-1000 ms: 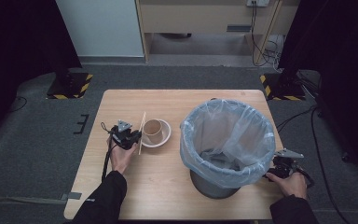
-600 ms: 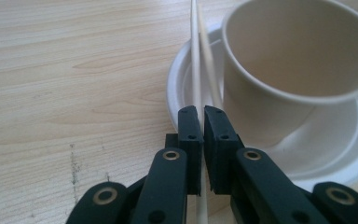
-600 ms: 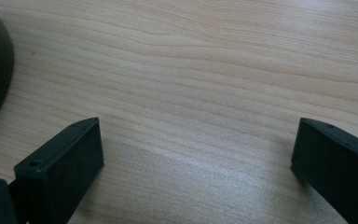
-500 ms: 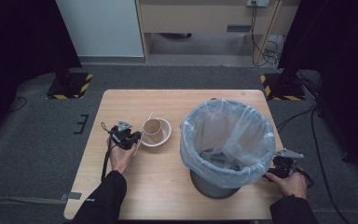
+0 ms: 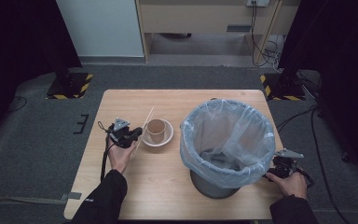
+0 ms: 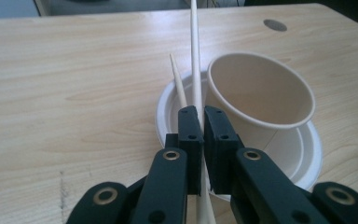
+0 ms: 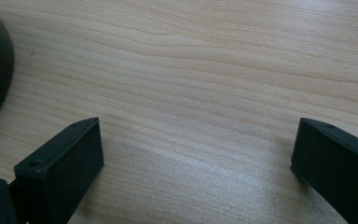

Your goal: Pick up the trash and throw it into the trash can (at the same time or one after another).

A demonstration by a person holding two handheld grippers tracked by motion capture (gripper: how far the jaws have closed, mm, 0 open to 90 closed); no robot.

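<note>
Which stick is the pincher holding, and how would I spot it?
Start at the big bin with the clear bag, then look left to the white bowl with a paper cup in it. Two pale sticks lie at the bowl's left side. The held stick is the longer one, pinched between the left gripper's black jaws; the shorter stick lies free beside it.

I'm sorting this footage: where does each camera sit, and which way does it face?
High view: above the near table edge, looking forward and down at the wooden table; both forearms show.
Left gripper view: on the left gripper, along shut jaws clamping a thin wooden stick.
Right gripper view: on the right gripper, open over the table.
Shared by the high and left gripper views: the tan paper cup in the white bowl.
</note>
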